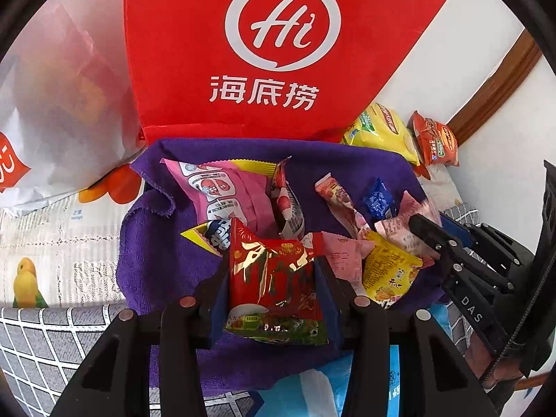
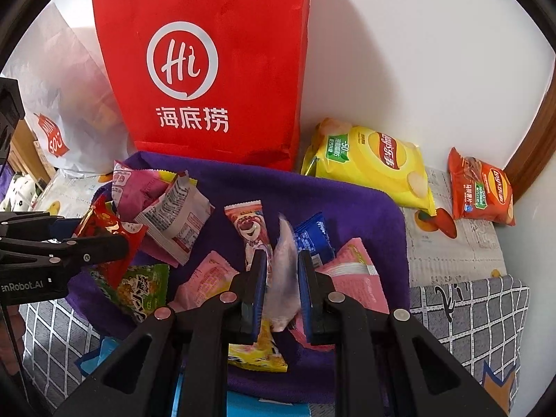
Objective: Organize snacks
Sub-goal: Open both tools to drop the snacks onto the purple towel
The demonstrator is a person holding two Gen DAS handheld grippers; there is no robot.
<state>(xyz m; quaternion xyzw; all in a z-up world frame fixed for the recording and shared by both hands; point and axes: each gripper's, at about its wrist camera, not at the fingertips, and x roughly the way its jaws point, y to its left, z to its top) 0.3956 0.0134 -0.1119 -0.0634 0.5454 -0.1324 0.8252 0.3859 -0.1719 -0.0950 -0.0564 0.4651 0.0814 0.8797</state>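
A home corner, white wall with wooden trim (image 2: 535, 146), patterned tablecloth (image 1: 52, 236), restaurant takeaway bag (image 2: 208, 69)

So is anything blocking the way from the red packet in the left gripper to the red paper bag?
Nothing solid. The left gripper holds the red packet; only loose snacks on the purple towel, like the pink packet, lie below the path to the red paper bag.

A red paper bag (image 2: 208, 69) with a white "Hi" logo stands upright against a white wall (image 2: 417, 52). To its left leans a white paper bag (image 2: 66, 104) bearing a small red label. A purple towel (image 2: 365, 208) lies spread in front of both bags. Under it is a tablecloth (image 1: 52, 236) printed like newsprint, with a yellow bird and orange fruit. Nearer the camera lies a grey cloth (image 2: 486, 319) with a white grid. Brown wooden trim (image 1: 500, 80) runs along the wall at right.
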